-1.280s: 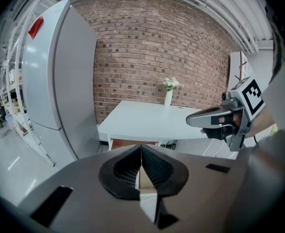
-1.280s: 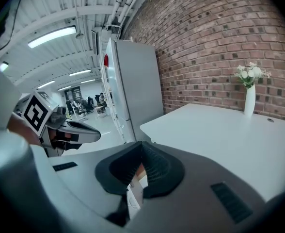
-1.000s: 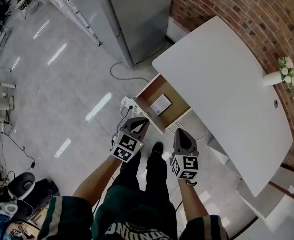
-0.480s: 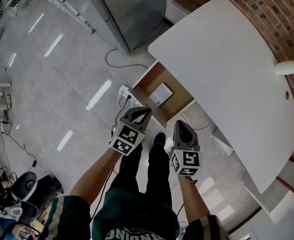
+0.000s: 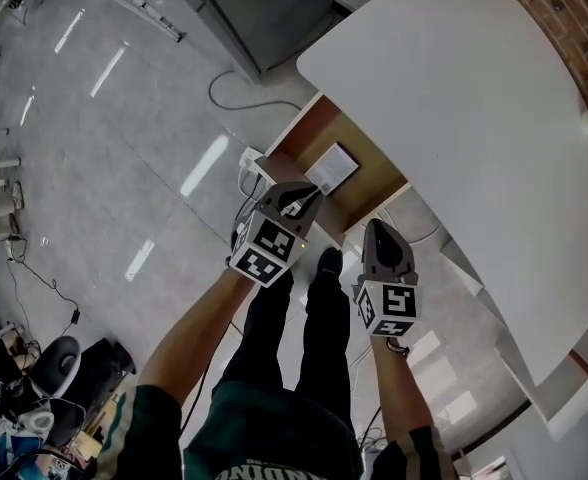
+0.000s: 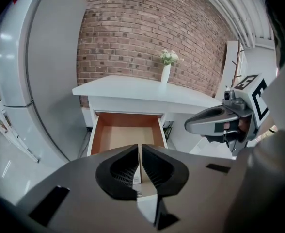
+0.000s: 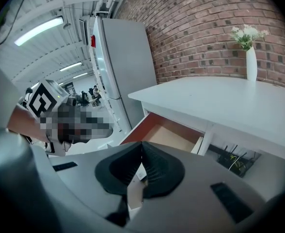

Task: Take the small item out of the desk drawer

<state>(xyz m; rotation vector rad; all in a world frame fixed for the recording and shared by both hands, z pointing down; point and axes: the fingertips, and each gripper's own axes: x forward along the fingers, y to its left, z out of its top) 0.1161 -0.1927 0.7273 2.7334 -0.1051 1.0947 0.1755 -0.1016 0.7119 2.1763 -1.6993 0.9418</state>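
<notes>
Wooden drawer (image 5: 296,146), glossy floor (image 5: 124,118), matt desk (image 5: 454,78)

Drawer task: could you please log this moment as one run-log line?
drawer: open | small item: lying inside | left tool: shut | right tool: shut

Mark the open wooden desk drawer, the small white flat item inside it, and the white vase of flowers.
Open wooden desk drawer (image 6: 125,136): left gripper view, bare drawer floor.
Small white flat item (image 5: 331,168): head view, its top face.
White vase of flowers (image 6: 166,74): left gripper view, vase body.
</notes>
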